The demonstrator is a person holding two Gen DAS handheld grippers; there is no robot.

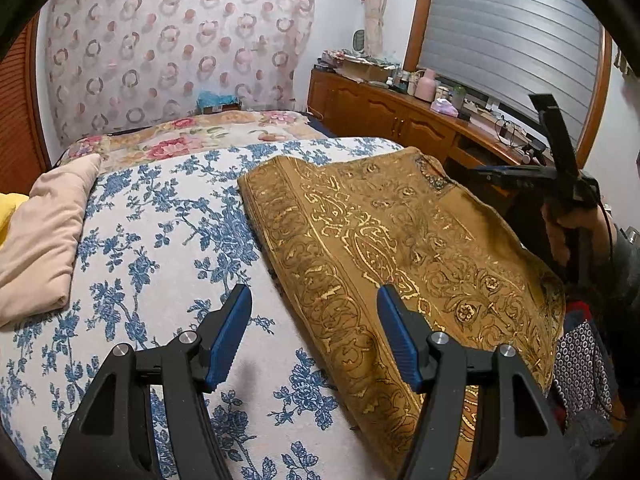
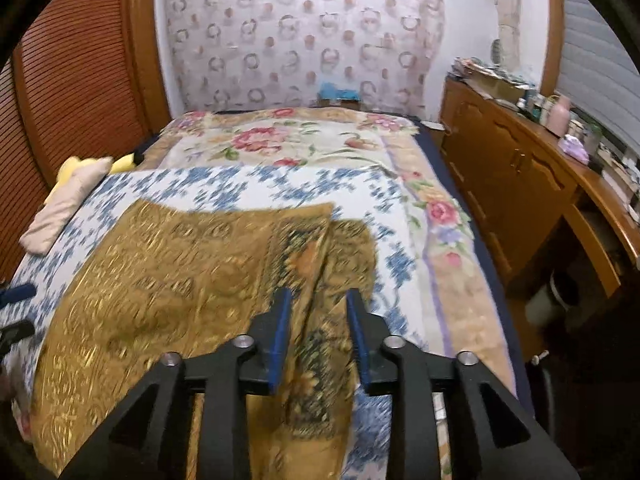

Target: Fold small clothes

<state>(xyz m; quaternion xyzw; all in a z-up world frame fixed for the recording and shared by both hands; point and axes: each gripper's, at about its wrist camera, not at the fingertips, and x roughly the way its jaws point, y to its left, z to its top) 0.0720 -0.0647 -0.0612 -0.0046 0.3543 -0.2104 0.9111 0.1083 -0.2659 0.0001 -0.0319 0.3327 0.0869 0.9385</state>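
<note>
A gold-brown patterned cloth (image 1: 400, 248) lies spread on the blue-flowered bed cover (image 1: 168, 216). My left gripper (image 1: 314, 296) is open and empty, just above the cloth's left edge. My right gripper (image 2: 319, 300) is open with a narrower gap, hovering over the cloth (image 2: 180, 280) near its right edge, where a strip is folded over. The right wrist view is blurred by motion. The right gripper also shows in the left wrist view (image 1: 520, 176), held up beyond the cloth's far right corner.
A folded beige garment (image 1: 44, 240) lies at the bed's left side, by something yellow (image 2: 72, 166). A wooden dresser (image 2: 520, 184) with clutter runs along the right. A floral blanket (image 2: 304, 140) covers the far bed. Dotted clothes (image 1: 580, 364) lie at right.
</note>
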